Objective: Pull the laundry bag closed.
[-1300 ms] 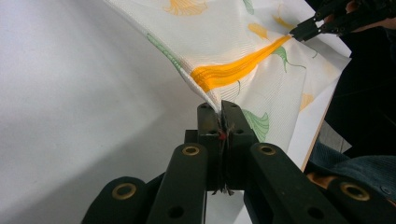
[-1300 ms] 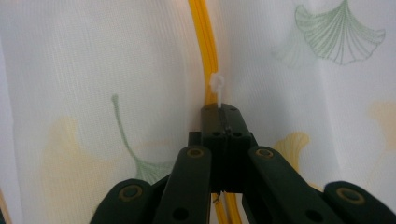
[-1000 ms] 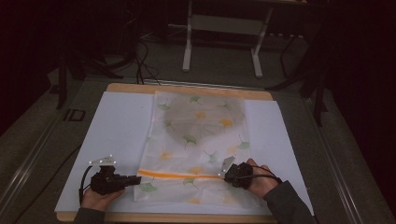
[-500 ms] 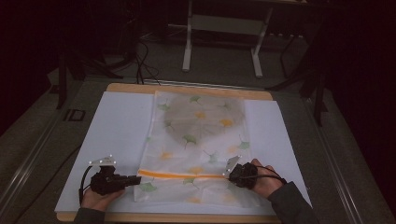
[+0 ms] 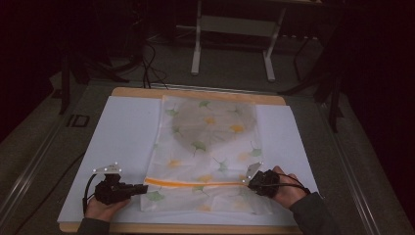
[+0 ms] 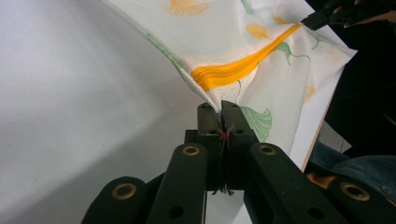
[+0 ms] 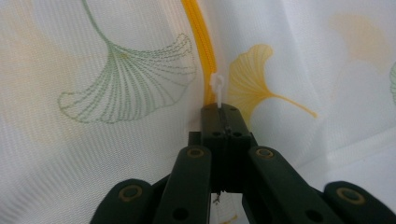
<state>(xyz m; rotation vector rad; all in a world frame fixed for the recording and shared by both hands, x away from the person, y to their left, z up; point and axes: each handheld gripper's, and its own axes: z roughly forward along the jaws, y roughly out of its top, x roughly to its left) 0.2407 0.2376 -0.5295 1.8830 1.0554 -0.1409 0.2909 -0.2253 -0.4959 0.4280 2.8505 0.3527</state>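
Mesh laundry bag [image 5: 210, 152] with ginkgo print lies flat mid-table, its near end by the front edge. Orange zipper [image 5: 195, 182] runs across that end. Left gripper [image 6: 219, 109] clamped on bag's zipper-end corner; right gripper [image 7: 223, 112] clamped on white zipper pull [image 7: 217, 88]. White sheet [image 5: 122, 142] underneath.

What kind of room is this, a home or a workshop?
Probably a lab or workshop: a wooden table covered with white sheet, cables trailing on a grey floor, a metal stand behind, and dim surroundings.
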